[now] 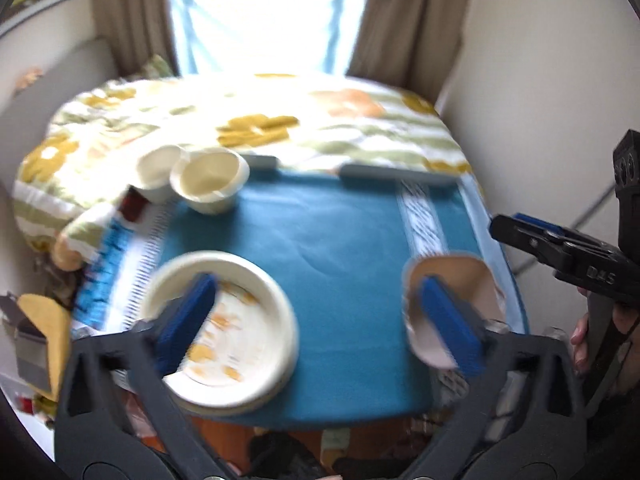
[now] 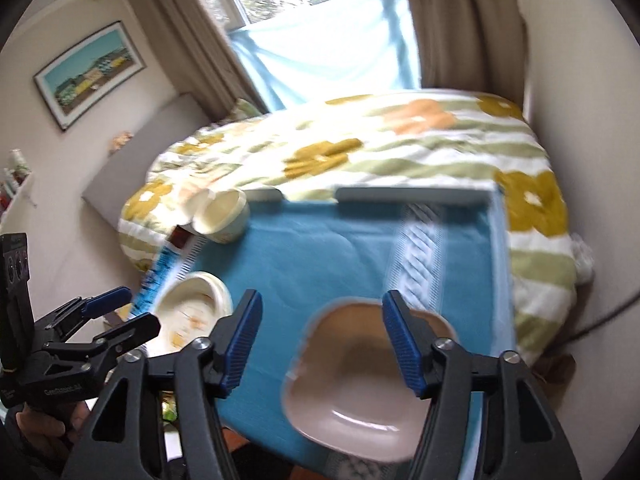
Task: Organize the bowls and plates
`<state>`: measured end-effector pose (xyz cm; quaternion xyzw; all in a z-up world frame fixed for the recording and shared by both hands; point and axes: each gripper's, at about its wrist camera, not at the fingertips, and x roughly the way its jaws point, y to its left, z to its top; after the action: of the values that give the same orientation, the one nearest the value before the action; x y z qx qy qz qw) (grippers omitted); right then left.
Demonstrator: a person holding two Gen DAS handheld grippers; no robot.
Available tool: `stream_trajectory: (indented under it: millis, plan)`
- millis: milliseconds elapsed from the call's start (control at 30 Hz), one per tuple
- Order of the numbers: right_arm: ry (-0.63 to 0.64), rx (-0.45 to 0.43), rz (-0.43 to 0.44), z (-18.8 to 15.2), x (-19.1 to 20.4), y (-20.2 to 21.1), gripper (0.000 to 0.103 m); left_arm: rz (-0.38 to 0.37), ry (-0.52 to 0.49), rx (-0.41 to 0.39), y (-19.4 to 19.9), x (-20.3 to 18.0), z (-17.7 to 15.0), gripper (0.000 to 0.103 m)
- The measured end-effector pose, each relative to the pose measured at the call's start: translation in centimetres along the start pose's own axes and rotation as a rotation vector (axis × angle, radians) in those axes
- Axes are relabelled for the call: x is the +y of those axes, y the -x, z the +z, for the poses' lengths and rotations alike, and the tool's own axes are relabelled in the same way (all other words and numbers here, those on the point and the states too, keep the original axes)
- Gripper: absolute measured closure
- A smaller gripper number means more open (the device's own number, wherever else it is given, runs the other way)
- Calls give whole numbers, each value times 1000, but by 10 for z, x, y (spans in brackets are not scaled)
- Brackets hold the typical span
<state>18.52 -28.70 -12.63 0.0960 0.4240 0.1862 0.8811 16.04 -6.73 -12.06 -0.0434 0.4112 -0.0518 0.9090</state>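
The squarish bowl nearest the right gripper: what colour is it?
Pinkish beige, plain; the squarish bowl shows best in the right wrist view.

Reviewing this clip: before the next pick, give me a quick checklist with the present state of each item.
1. Left gripper fingers apart, nothing between them: ok.
2. Right gripper fingers apart, holding nothing: ok.
3. Brown bowl resting on the blue cloth: ok.
4. Floral plate stack fully on the cloth: not ok, it overhangs the near edge.
5. Two cream bowls upright: not ok, tilted.
6. Plate count in the stack: cannot tell.
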Motion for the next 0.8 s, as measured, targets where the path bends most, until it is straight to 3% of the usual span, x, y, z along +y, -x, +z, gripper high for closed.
stream_trajectory:
  millis: [33,67,133,300,533,633,700,767,800]
  plan:
    - [9,-11,23,10,10,-6,7,28,16,-25,2,14,6,0]
    - [19,-21,37,18,20,-12,2,46,33,-26,1,28,12,0]
    - [41,-28,51,33,40,-27,1,67,90,8,-7,58,23,0]
    - [122,35,11,66,86,-67,1,15,248,17,-21,130,42,0]
    - [168,123,-59,99,128,-137,1,-40,315,93,-79,188,69,1]
    - [126,197,-58,109,126,-183,1,-59,333,149,-117,208,80,9]
    - [93,239,-53,111,122,-216,4,-45,333,194,-148,219,84,20]
    - [48,281,-50,109,117,-250,15,-68,334,234,-178,227,84,31]
    - [25,302,-46,106,113,-266,27,-76,336,257,-193,230,82,39]
